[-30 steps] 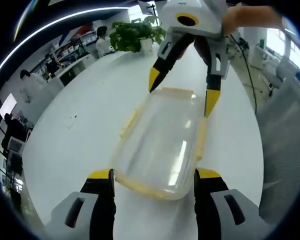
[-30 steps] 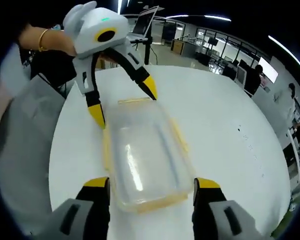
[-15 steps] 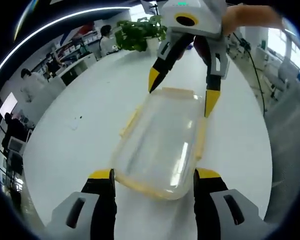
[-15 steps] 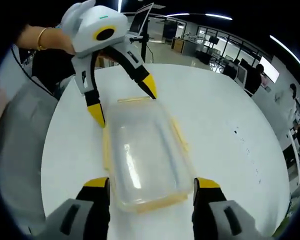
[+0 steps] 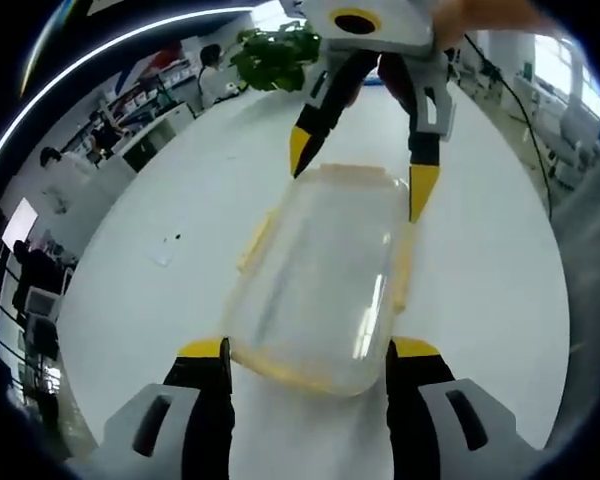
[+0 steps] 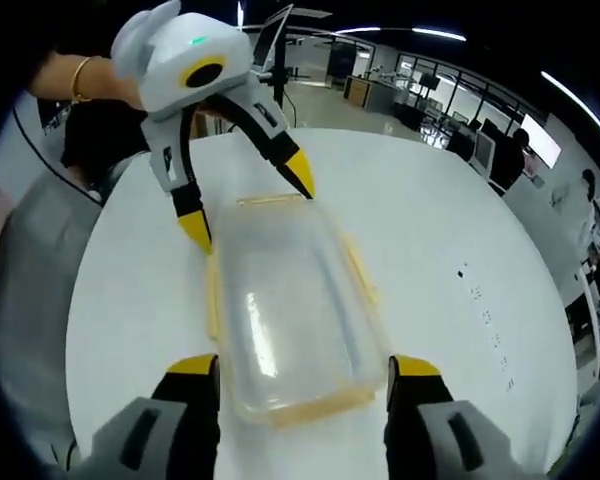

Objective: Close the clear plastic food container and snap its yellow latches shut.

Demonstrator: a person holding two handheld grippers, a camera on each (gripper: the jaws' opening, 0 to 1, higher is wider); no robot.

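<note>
A clear plastic container point(image 5: 320, 270) point(image 6: 285, 300) lies on the white table with its lid resting on top. Yellow latches point(image 5: 255, 245) point(image 6: 355, 265) stick out along its sides and ends. My left gripper point(image 5: 310, 350) is open, its yellow-tipped jaws standing either side of the container's near end. Opposite it, my right gripper point(image 5: 360, 175) is open around the far end. In the right gripper view, my right gripper point(image 6: 300, 365) straddles the near end, and the left gripper point(image 6: 248, 205) spreads over the far end.
The round white table point(image 5: 160, 190) point(image 6: 450, 220) has bare room on both sides of the container. A potted plant point(image 5: 275, 60) stands at its far edge. A hand with a bracelet point(image 6: 80, 80) holds the left gripper. Office desks and people are behind.
Both views have tilted and shifted slightly with the hands. The container stays put, and both grippers remain open around its ends.
</note>
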